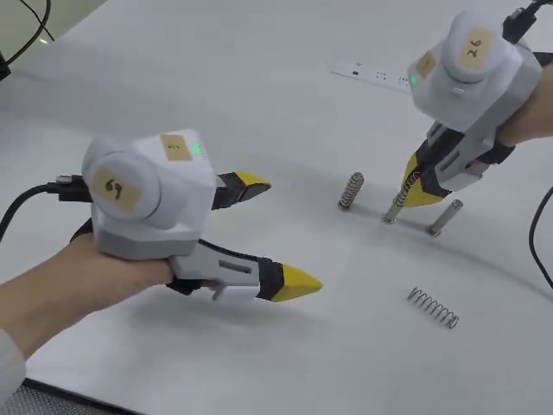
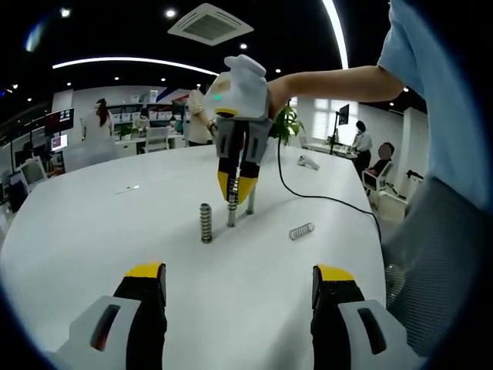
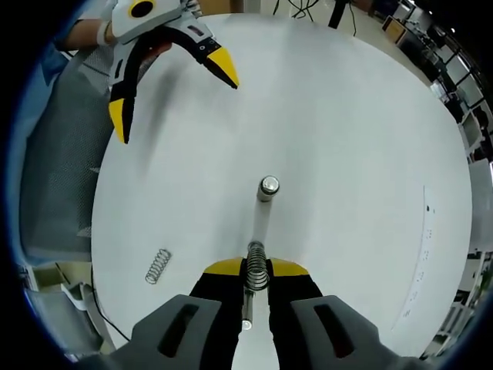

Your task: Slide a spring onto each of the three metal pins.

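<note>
Three upright metal pins stand close together on the white table point(image 1: 259, 95). The left pin point(image 1: 350, 191) wears a spring. My right gripper point(image 1: 417, 192) comes down from above onto the middle pin point(image 1: 393, 210), shut on a spring point(image 3: 256, 271) that sits around that pin's top. The right pin point(image 1: 444, 217) is bare. A loose spring point(image 1: 433, 307) lies flat in front of the pins. My left gripper point(image 1: 281, 232) hovers open and empty to the pins' left, its jaws point(image 2: 239, 281) pointing at them.
A white strip with dark marks point(image 1: 371, 73) lies far behind the pins. A black cable point(image 2: 308, 193) trails from the right gripper across the table. The table's near edge point(image 1: 69, 393) runs at the lower left. People and desks stand in the far background.
</note>
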Available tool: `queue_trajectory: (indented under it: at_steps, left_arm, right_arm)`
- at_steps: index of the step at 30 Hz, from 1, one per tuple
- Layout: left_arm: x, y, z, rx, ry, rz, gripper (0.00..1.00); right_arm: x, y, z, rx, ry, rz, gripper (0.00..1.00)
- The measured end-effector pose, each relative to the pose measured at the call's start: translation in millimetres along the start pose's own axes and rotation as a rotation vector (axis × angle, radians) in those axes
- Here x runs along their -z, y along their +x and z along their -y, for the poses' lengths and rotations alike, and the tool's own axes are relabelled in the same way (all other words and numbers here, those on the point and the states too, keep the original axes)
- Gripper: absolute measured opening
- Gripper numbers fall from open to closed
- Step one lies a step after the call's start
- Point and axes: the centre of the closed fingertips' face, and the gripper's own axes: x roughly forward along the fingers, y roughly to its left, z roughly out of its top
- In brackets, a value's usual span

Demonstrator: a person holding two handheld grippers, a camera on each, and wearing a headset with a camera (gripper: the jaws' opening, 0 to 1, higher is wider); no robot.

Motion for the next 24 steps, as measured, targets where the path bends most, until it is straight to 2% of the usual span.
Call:
queue_trajectory:
  at_steps: [24]
  left_arm:
    - [2.3, 0.8, -1.3, 0.0, -0.003, -0.006, 0.74]
  right_arm:
    - [7.6, 22.2, 6.6, -0.022, 0.014, -0.016, 0.08]
